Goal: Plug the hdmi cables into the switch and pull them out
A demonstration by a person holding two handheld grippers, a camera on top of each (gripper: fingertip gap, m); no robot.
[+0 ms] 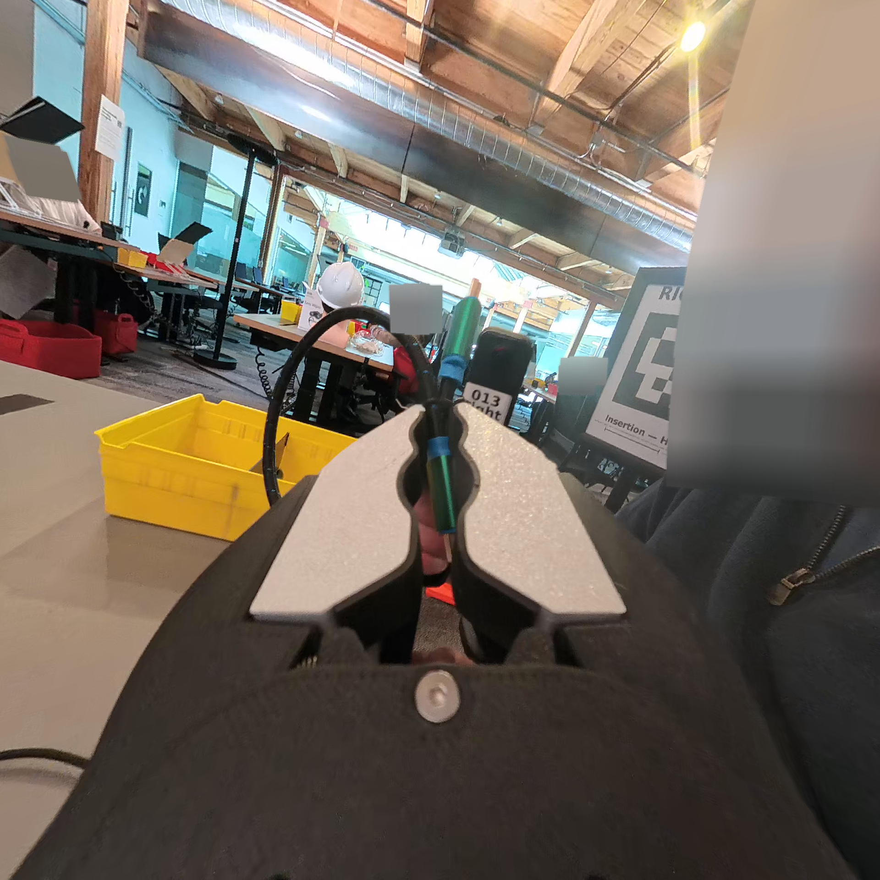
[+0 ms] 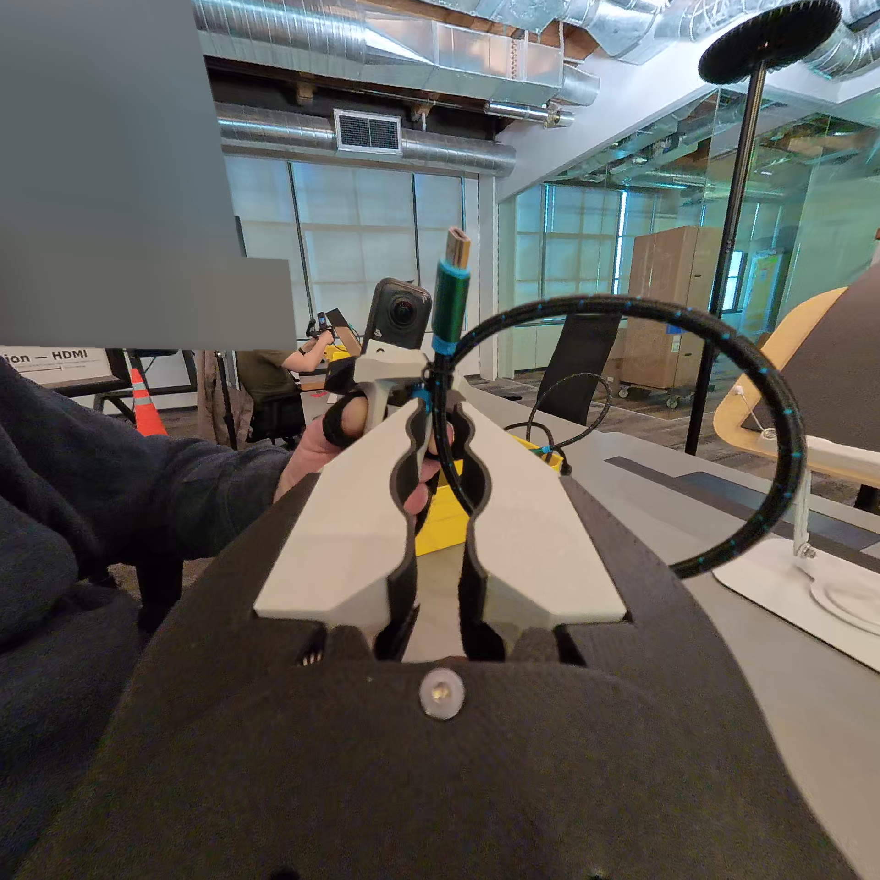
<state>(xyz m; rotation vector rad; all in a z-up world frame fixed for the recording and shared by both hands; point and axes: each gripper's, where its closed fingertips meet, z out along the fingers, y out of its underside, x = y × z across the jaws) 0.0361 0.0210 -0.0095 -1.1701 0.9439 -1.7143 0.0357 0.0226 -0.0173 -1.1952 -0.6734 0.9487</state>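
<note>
Gripping a black braided HDMI cable [image 1: 281,409] with green metal plugs: left gripper [image 1: 439,419] fingers closing on the cord beside a plug, right gripper [image 2: 435,414] fingers pinching the looped cord below the raised plug. Hiding the switch from both views. Sitting behind, on the grey surface [image 1: 57,547], a glossy yellow plastic bin [image 1: 190,466].

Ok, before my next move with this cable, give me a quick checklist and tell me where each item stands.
1. Left gripper shut on the HDMI cable: ok.
2. Right gripper shut on the same cable: ok.
3. Cable uncoiled: not ok, it is looped and tied below the green plug.
4. Gold tip of the plug unobstructed: ok.
5. Switch in sight: not ok, neither view shows it.
</note>
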